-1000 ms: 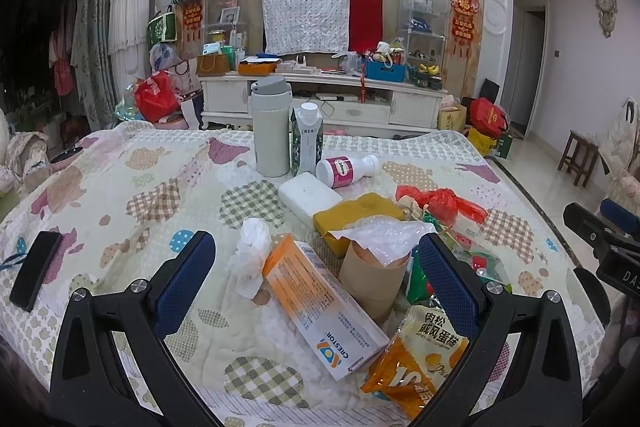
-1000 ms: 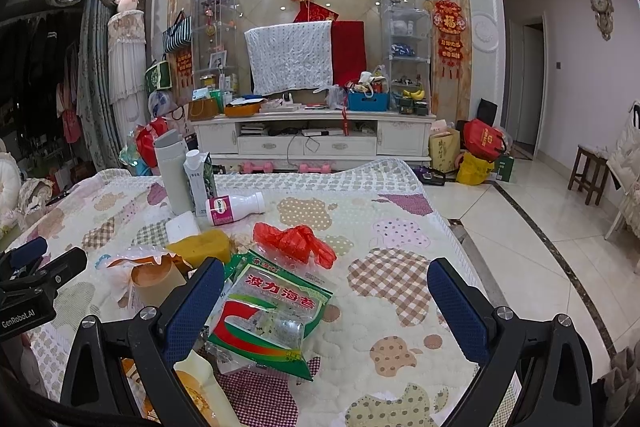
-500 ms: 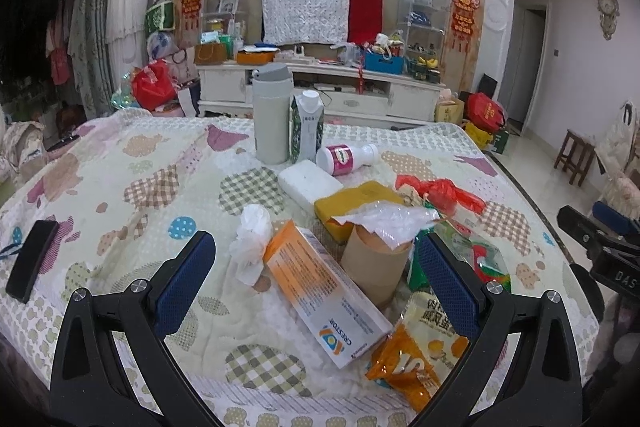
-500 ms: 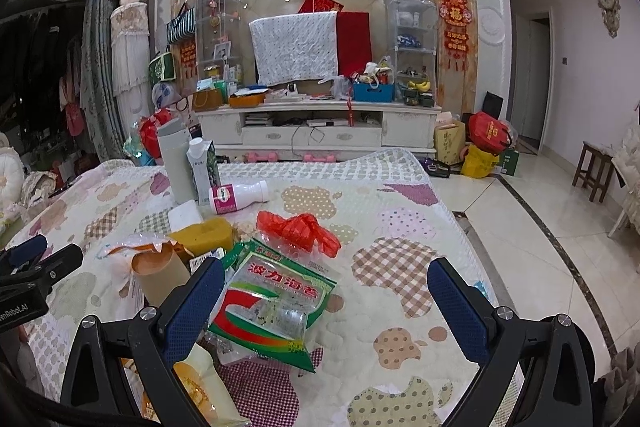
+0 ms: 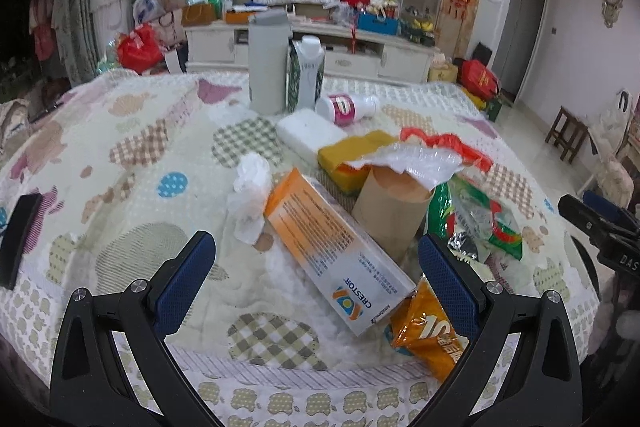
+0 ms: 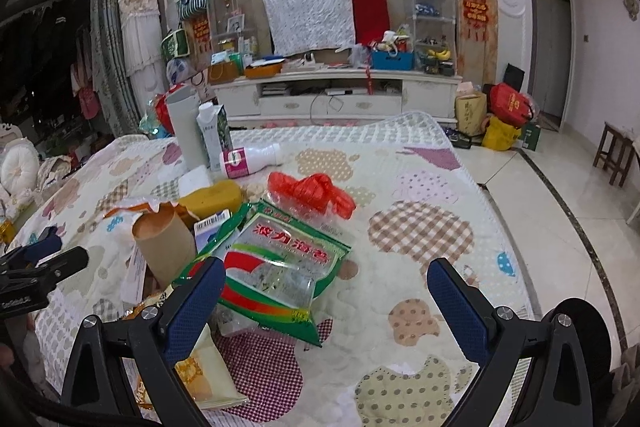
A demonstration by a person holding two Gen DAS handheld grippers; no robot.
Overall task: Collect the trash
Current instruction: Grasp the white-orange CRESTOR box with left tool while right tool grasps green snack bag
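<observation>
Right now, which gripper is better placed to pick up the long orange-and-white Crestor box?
Left. The left gripper is open with the orange-and-white Crestor box between its fingers. The open right gripper faces the green seaweed packet instead.

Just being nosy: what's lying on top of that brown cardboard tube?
A crumpled clear plastic wrapper drapes over the brown cardboard tube, covering part of its rim. Whether anything sits inside the tube cannot be seen.

I am in a home living room: I see a TV cabinet (image 6: 336, 95), curtains (image 6: 108, 39) and a quilt-covered table (image 6: 420, 187).
</observation>
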